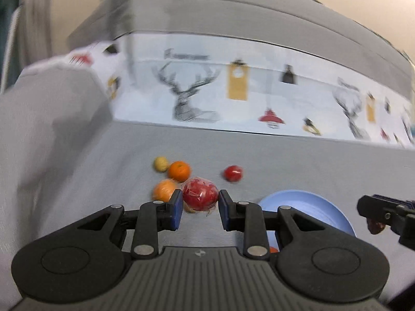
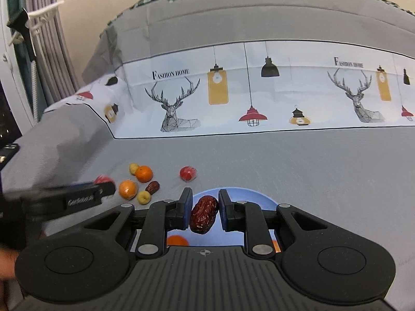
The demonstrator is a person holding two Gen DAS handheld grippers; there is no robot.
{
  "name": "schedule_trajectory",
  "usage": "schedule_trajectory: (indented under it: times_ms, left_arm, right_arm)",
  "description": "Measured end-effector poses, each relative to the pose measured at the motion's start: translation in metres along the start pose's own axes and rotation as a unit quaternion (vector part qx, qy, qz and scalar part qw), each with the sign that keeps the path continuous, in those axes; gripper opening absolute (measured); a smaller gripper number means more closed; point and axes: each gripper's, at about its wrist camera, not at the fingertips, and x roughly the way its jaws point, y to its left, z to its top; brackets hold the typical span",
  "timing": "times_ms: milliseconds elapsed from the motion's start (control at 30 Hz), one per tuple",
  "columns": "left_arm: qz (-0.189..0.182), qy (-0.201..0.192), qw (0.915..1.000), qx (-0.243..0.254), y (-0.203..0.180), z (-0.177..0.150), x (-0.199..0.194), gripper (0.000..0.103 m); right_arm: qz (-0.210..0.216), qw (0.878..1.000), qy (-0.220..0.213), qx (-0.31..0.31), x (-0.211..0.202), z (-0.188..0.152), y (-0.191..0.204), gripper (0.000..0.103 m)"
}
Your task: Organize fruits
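Red apple (image 1: 200, 193) btwn open left tongs (image 1: 199, 208); right tongs (image 2: 205, 210) grip date (image 2: 203, 213) over plate (image 2: 256, 197).

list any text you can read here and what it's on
"FASHION HOME": printed on the bedsheet above the left deer.
"FASHION HOME": again above the right deer, smaller but readable.
Left gripper: white lettering on its side, starts "Gen", rest too blurred.
Left wrist view: sheet print too blurred to read.
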Motion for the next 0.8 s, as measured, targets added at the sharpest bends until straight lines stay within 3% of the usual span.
schedule_trajectory:
  times_ms: [267,400,500,800]
  left_arm:
    - [-0.051,-0.011,0.9959,0.073,-0.017,-0.037,-0.014,0.032]
    - [-0.074,-0.012,0.9958,0.051,-0.011,-0.035,-0.009,0.032]
    - [-0.079,0.009,0.9962,0.035,-0.009,-0.037,0.003,0.032]
    - [-0.087,0.02,0.9953,0.036,-0.016,-0.04,0.017,0.032]
  right_arm:
    - [-0.024,1.0,0.015,0.002,0.0,-0.029,-0.009,0.023]
    - [-0.035,0.999,0.025,0.002,0.009,-0.036,-0.013,0.023]
    - [-0.042,0.999,0.027,0.0,0.015,-0.038,-0.015,0.023]
    - [-0.054,0.998,0.028,-0.002,0.023,-0.042,-0.016,0.022]
